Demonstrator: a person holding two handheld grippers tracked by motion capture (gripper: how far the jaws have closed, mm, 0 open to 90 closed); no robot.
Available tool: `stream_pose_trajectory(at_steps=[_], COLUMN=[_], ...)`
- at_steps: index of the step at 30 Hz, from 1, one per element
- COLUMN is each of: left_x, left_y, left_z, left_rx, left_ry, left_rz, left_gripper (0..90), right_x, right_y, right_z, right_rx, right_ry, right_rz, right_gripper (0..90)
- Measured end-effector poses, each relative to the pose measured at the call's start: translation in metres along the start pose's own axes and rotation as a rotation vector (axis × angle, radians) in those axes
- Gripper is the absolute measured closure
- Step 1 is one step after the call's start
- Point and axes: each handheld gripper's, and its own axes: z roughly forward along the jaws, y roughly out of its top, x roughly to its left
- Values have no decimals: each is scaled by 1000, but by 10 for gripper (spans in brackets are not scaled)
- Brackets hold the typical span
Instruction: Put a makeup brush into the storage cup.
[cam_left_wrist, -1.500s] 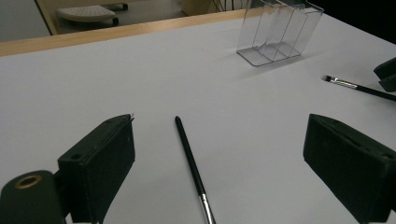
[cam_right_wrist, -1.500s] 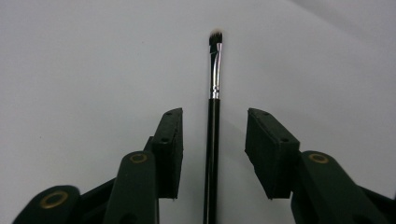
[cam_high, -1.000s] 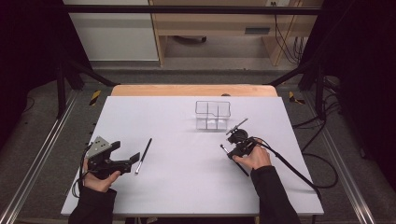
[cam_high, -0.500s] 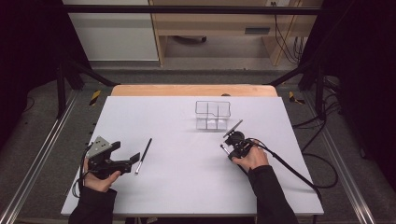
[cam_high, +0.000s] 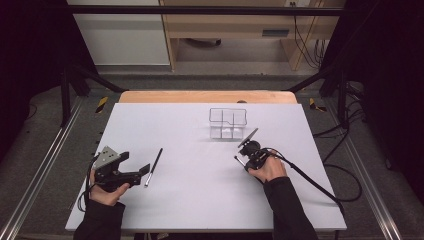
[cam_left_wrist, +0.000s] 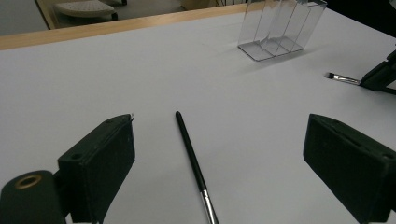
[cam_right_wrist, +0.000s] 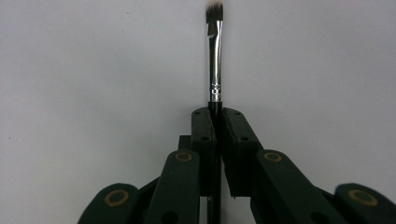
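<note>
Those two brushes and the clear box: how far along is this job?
Nothing sits in the clear organizer yet. In hand: the right gripper, whose jaws have just been closing, is shut on one makeup brush lying on the table. Left: probably carrying it to the organizer, then the second brush, untouched between the open left gripper jaws.

You get an evenly lit white table (cam_high: 200, 200) in the high view — bright at the centre of the frame, while both side edges and the upper corners fall into near black. Shadows are soft and short; the clear organizer (cam_left_wrist: 280, 28) throws a faint grey one at the upper right of the left gripper view. In the right gripper view your brush (cam_right_wrist: 215, 56) has sharp glints on its ferrule, the bristle tip at top centre slightly blurred — the jaws below it soft too.
</note>
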Motion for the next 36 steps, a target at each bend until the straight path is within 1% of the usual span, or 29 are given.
stream_pose_trajectory(at_steps=[1,3,6,7,8,10,11,16,19,23,24,26,27,31,36], left_x=[0,0,0,0,0,0,0,0,0,-1,-1,-1,-1,-1,-1], left_y=[0,0,0,0,0,0,0,0,0,0,0,0,0,-1,-1], left_z=[0,0,0,0,0,0,0,0,0,1,1,1,1,0,1], left_rx=[0,0,0,0,0,0,0,0,0,1,1,1,0,-1,1], left_ry=[0,0,1,1,1,1,1,2,2,2,2,3,3,4,4], left_rz=[0,0,0,0,-1,0,0,0,0,0,0,1,0,0,1], left_gripper=[83,83,83,83,83,83,83,83,83,83,83,83,83,83,83], right_x=[1,2,3,3,3,3,3,4,4,5,4,4,4,3,2], right_y=[1,2,1,1,0,0,-1,-4,-5,-8,-9,-10,-10,-13,-16], right_z=[0,0,-3,-4,-5,-9,-12,-23,-28,-36,-39,-42,-44,-50,-57], right_rx=[3,10,-2,-8,-16,-28,-44,-95,-137,-206,-231,-263,-287,-357,-440], right_ry=[-5,-21,-12,-15,-24,-18,-7,8,14,37,37,35,26,17,21], right_rz=[5,-9,-4,-2,-15,-9,-4,4,7,26,26,34,45,56,75], right_gripper=[842,842,842,842,842,843,842,843,843,843,843,843,843,842,843])
